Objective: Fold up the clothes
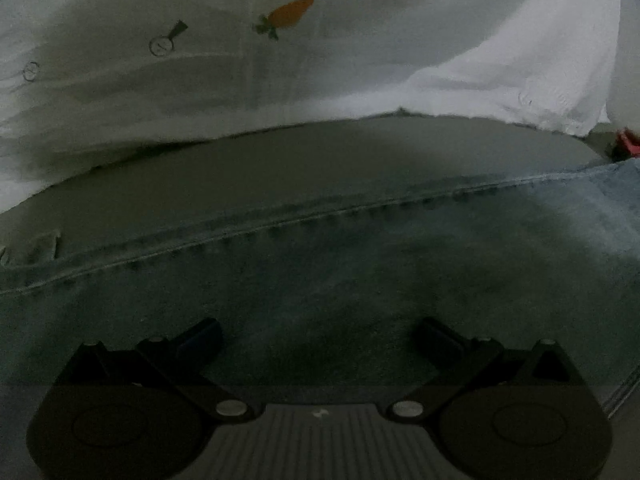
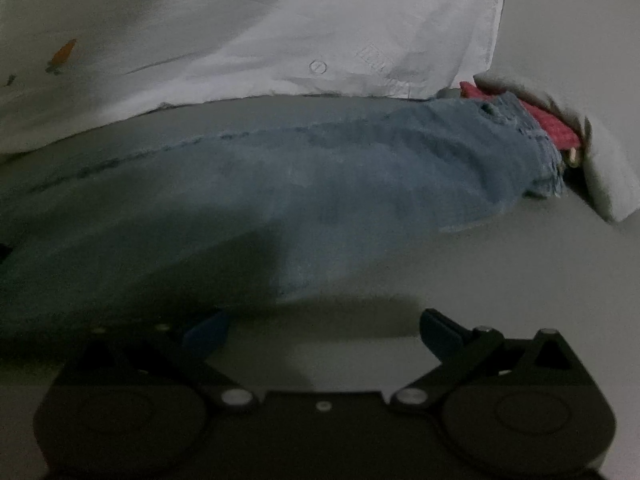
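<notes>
Hovering: left gripper (image 1: 318,338) spread | over jeans (image 1: 360,272) | right gripper (image 2: 324,334) spread

No legible text, label or number on any cloth

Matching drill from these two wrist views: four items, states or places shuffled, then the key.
1 jeans
2 white cloth
3 red item
4 left gripper

a open, above denim
b carrot print
c lying flat, blue, seam showing
d tucked beyond the jeans' far end

Pairs: 1-c, 2-b, 3-d, 4-a
</notes>
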`<state>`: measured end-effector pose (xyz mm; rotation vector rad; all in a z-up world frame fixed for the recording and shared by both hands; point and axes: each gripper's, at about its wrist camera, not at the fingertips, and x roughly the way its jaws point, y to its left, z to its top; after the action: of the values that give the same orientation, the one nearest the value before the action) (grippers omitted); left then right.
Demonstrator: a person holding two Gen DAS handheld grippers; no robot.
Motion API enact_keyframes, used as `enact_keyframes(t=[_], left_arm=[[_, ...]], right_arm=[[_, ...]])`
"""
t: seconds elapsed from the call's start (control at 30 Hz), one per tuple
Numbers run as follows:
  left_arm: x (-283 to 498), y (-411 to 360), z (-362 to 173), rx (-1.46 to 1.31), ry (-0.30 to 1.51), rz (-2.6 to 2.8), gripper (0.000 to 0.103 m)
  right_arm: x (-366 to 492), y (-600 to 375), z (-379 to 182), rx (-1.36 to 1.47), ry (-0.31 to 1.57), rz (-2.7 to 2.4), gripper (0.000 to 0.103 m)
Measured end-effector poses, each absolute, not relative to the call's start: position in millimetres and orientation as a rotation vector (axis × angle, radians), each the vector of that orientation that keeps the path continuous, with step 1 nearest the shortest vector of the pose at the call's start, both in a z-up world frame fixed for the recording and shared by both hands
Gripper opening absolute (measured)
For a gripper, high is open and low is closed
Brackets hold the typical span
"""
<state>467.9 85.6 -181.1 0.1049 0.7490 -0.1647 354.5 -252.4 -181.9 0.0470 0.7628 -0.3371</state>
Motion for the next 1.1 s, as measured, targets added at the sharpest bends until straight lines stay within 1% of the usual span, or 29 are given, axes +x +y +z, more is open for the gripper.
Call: enact_keyframes(t=[0.07, 0.27, 0.6, 0.9, 1.1], left_arm=[[468, 83, -181, 0.102, 0.752, -0.157, 0.103], [472, 80, -178, 0.096, 0.759, -0.15, 0.103], [469, 79, -180, 0.09, 0.744, -0.138, 0.103], [469, 79, -181, 0.087, 0.739, -0.137, 0.103], [468, 80, -180, 0.086, 0.742, -0.133, 0.103]], right_arm=[[365, -253, -175, 0.03, 0.745, -0.34, 0.103], [367, -250, -142, 0.059, 0.572, -0.302, 0.103], [361, -252, -150, 0.044, 0.632, -0.337, 0.103], [344, -247, -173, 0.043, 0.749, -0.349, 0.103], [347, -244, -178, -0.024, 0.787, -0.363, 0.103]])
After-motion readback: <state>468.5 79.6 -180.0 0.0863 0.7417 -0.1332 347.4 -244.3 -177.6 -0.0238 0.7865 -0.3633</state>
